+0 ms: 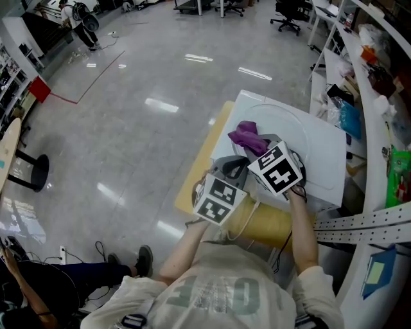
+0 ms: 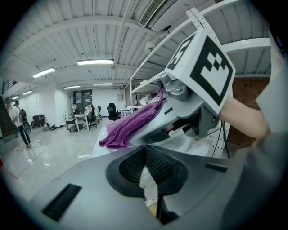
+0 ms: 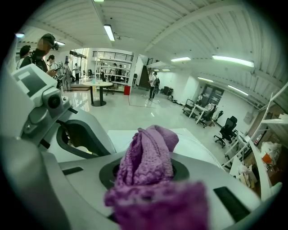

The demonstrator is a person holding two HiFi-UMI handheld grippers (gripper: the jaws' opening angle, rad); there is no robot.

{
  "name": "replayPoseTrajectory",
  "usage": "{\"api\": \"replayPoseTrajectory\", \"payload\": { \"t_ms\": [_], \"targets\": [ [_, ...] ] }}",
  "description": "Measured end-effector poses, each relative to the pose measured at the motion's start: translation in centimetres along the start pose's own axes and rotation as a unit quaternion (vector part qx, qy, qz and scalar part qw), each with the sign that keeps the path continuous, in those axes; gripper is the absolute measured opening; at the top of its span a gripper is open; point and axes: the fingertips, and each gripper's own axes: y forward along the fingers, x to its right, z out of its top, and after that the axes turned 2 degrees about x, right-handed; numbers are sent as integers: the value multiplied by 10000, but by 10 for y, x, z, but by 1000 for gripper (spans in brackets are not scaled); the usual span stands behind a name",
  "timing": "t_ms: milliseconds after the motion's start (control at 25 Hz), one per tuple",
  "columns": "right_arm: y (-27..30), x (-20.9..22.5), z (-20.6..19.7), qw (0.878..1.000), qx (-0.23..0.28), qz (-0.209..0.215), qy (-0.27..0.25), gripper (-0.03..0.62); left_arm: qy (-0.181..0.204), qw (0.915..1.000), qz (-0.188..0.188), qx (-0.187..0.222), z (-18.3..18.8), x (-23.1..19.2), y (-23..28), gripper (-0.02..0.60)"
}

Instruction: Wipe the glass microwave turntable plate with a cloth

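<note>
Right gripper (image 3: 146, 179): its jaws are clamping down on a purple knitted cloth (image 3: 148, 155). We are seeing the cloth bunching up between them and spilling out ahead of the tips.
Left gripper (image 2: 147, 179): its jaws are sitting almost together, leaving only a narrow slit. Something pale is showing in that slit, but we cannot tell whether anything is being pinched there.
Glass turntable plate (image 1: 309, 138): it is lying flat on a white top (image 1: 332, 136), and we are reading it mostly by its round rim. Both grippers are hanging over its near side.
Cloth against plate: from the head view, the cloth is sitting over the plate's near-left part. We cannot tell whether it is touching the glass.
Grippers together: the two are crowding side by side, with the left one pointing in just below and beside the right one's cloth-filled tips.
Support: the white top is resting on a yellowish wooden table (image 1: 215, 138), whose edge is showing on the floor side.
Surroundings: a glossy grey floor (image 1: 128, 115) is stretching away on the left, and a black office chair (image 1: 289, 16) is standing far off.
</note>
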Motion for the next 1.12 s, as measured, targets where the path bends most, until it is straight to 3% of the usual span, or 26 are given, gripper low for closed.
{"api": "replayPoseTrajectory", "payload": {
  "t_ms": [440,720,920,1120],
  "targets": [
    [-3,-3,-1,9998,-41,206,10,57,-29,10000,-63,0,-1,0,1,0],
    [-4,66,-1,9973,233,-316,617,57,-56,10000,-77,13,-2,2,4,0],
    [7,121,-6,9918,107,-842,955,57,-31,10000,-60,0,1,1,4,0],
    [19,123,-15,9918,-150,-935,864,57,-37,10000,-41,-20,1,1,3,0]
  ]
}}
